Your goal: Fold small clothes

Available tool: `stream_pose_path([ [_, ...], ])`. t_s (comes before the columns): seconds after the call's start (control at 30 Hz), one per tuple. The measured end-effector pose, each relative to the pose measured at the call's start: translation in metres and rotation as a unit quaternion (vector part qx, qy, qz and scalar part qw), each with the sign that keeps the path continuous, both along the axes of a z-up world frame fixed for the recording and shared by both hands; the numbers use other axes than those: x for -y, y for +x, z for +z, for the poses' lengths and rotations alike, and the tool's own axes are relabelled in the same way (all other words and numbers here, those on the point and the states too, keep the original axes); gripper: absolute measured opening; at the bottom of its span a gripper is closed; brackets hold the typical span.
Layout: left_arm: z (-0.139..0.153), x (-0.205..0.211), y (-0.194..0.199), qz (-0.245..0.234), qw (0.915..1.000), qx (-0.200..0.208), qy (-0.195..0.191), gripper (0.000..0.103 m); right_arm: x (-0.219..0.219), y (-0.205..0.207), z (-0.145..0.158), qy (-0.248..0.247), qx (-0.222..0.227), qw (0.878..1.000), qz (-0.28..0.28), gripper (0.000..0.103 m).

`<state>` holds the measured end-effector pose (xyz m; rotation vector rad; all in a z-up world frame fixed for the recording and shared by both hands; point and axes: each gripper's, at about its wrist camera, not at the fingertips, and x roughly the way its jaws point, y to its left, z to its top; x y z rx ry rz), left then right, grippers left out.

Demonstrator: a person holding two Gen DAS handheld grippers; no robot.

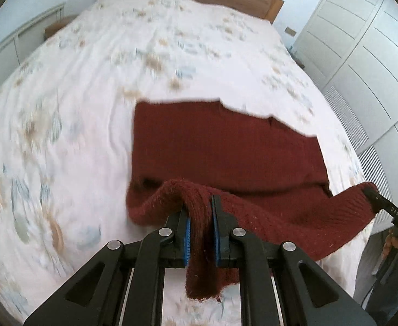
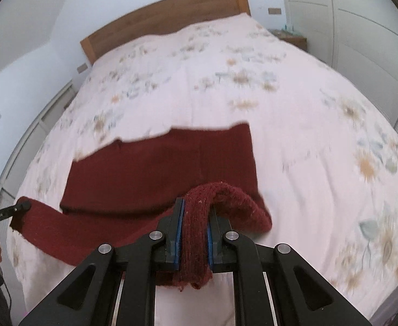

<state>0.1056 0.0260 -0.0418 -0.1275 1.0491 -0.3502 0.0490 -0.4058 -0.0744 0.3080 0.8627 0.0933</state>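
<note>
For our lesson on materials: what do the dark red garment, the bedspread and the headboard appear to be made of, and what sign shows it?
Dark red garment: knitted, probably wool or acrylic; ribbed rows and fuzzy fibres show where the left gripper pinches it.
Bedspread: thin woven fabric, likely cotton, matte, finely wrinkled, floral print.
Headboard: wood or wood veneer, matte; brown grain streaks.

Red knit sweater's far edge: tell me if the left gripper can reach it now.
Probably not: the left gripper is shut on the red knit sweater's near edge; it must release first.
</note>
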Motion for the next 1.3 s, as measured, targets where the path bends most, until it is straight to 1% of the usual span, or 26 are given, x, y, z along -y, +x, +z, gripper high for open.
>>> stream_pose_path([
  [0.13,0.008,0.008,0.039,0.012,0.9998,0.013,0.011,0.01,0.004,0.036,0.006,0.003,0.003,1.0,-0.014,0.013],
  [0.27,0.003,0.01,0.076,0.031,0.9993,0.009,0.021,0.01,0.003,0.074,0.006,-0.011,-0.001,1.0,-0.021,0.013],
  [0.37,-0.011,0.014,0.101,0.037,0.9986,0.0,0.037,0.01,0.0,0.102,-0.001,-0.017,-0.012,1.0,-0.018,0.013],
  [0.47,-0.029,0.012,0.12,0.048,0.9975,-0.017,0.048,0.01,-0.008,0.129,-0.015,-0.035,-0.031,0.999,-0.013,0.013],
  [0.53,-0.046,0.016,0.135,0.055,0.9958,-0.022,0.069,0.01,-0.013,0.148,-0.03,-0.044,-0.049,0.998,-0.012,0.013],
  [0.67,-0.083,0.024,0.145,0.06,0.99,-0.031,0.124,0.012,-0.02,0.169,-0.063,-0.062,-0.086,0.994,-0.013,0.013],
  [0.73,-0.098,0.027,0.145,0.063,0.9878,-0.036,0.138,0.012,-0.021,0.174,-0.079,-0.065,-0.104,0.992,-0.014,0.015],
  [0.8,-0.105,0.028,0.145,0.066,0.9867,-0.037,0.144,0.012,-0.023,0.175,-0.089,-0.065,-0.112,0.992,-0.013,0.016],
  [0.87,-0.11,0.03,0.145,0.064,0.9847,-0.04,0.157,0.013,-0.025,0.175,-0.095,-0.074,-0.114,0.991,-0.006,0.016],
  [0.9,-0.111,0.031,0.146,0.062,0.9832,-0.042,0.166,0.013,-0.026,0.174,-0.096,-0.078,-0.115,0.99,-0.004,0.018],
  [0.93,-0.111,0.033,0.146,0.061,0.9825,-0.04,0.172,0.013,-0.026,0.174,-0.098,-0.081,-0.116,0.99,-0.002,0.023],
  [0.97,-0.11,0.034,0.146,0.059,0.9821,-0.037,0.175,0.015,-0.026,0.172,-0.097,-0.083,-0.114,0.99,-0.004,0.028],
  [1.0,-0.108,0.035,0.146,0.059,0.9822,-0.034,0.175,0.02,-0.025,0.171,-0.096,-0.083,-0.113,0.99,-0.008,0.032],
  [1.03,-0.107,0.035,0.145,0.059,0.9828,-0.031,0.172,0.025,-0.023,0.17,-0.095,-0.081,-0.112,0.99,-0.011,0.04],
  [1.07,-0.105,0.036,0.144,0.056,0.9845,-0.028,0.164,0.038,-0.022,0.168,-0.093,-0.077,-0.11,0.991,-0.014,0.049],
  [1.1,-0.1,0.039,0.141,0.054,0.9854,-0.024,0.16,0.053,-0.02,0.166,-0.091,-0.074,-0.109,0.991,-0.018,0.053],
  [1.17,-0.093,0.043,0.138,0.05,0.9848,-0.012,0.166,0.067,-0.018,0.163,-0.085,-0.074,-0.104,0.992,-0.021,0.063],
  [1.2,-0.088,0.046,0.136,0.047,0.9842,-0.002,0.171,0.069,-0.018,0.16,-0.08,-0.074,-0.099,0.992,-0.02,0.066],
  [1.23,-0.083,0.048,0.134,0.041,0.9845,0.006,0.171,0.069,-0.018,0.158,-0.076,-0.076,-0.094,0.993,-0.019,0.074],
  [1.27,-0.08,0.05,0.133,0.036,0.9851,0.009,0.168,0.074,-0.019,0.156,-0.072,-0.078,-0.088,0.993,-0.019,0.08],
  [1.3,-0.075,0.053,0.131,0.03,0.9861,0.012,0.163,0.08,-0.02,0.153,-0.067,-0.079,-0.082,0.993,-0.017,0.08],
])
